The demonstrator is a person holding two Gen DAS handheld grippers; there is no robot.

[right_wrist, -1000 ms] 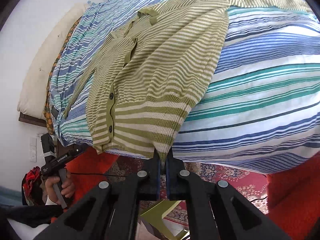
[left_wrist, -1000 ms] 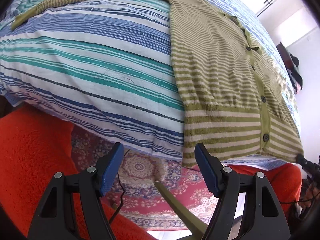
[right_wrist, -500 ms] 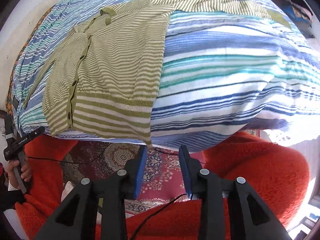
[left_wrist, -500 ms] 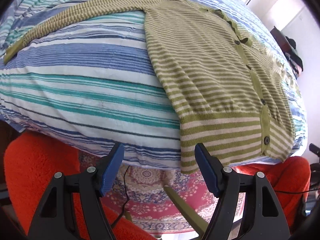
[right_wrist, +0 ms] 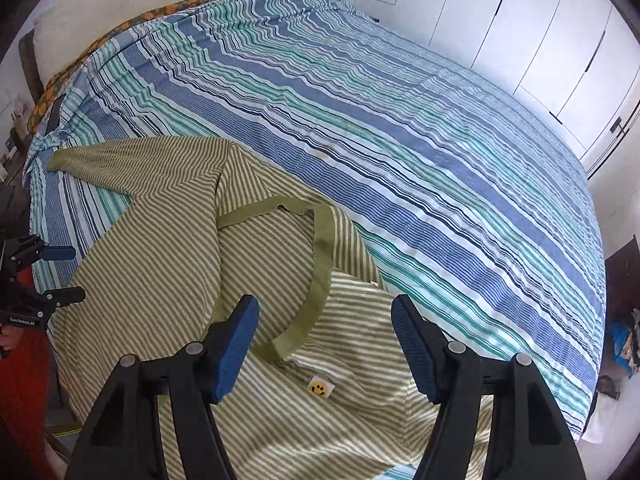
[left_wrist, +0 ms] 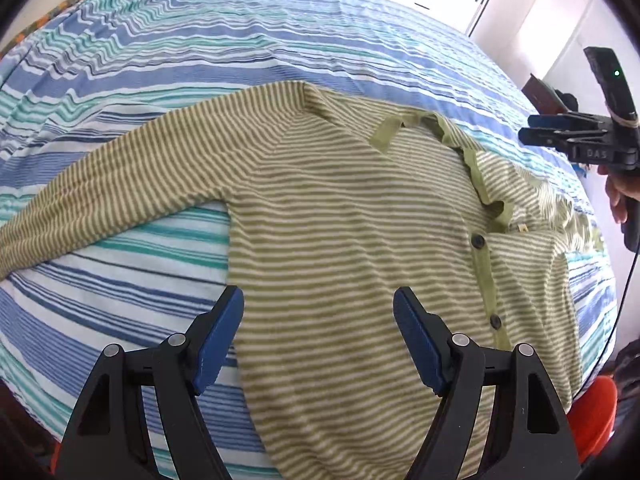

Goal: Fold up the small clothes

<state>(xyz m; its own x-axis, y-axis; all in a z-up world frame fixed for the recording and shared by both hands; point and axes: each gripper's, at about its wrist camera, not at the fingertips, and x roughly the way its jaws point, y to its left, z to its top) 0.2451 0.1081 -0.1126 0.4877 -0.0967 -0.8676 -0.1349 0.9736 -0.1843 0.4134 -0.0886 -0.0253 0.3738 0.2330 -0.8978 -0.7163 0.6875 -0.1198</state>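
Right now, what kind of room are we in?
Most likely a bedroom. A wide bed with a blue, teal and white striped bedspread fills both views, white built-in wardrobe doors line the far wall, and a green striped cardigan lies spread on the bed.

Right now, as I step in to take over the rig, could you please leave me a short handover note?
Left gripper: open, holding nothing, above the cardigan's body.
Right gripper: open, holding nothing, above the neckline near the smiley label.
Green striped cardigan: lying on the striped bedsheet, partly buttoned, one sleeve stretched out to the side. The other sleeve's position is unclear.
Done: cardigan laid out on the bed; no fold visible.
Left: fold the sleeves in, then fold the body, likely starting with the stretched-out sleeve.
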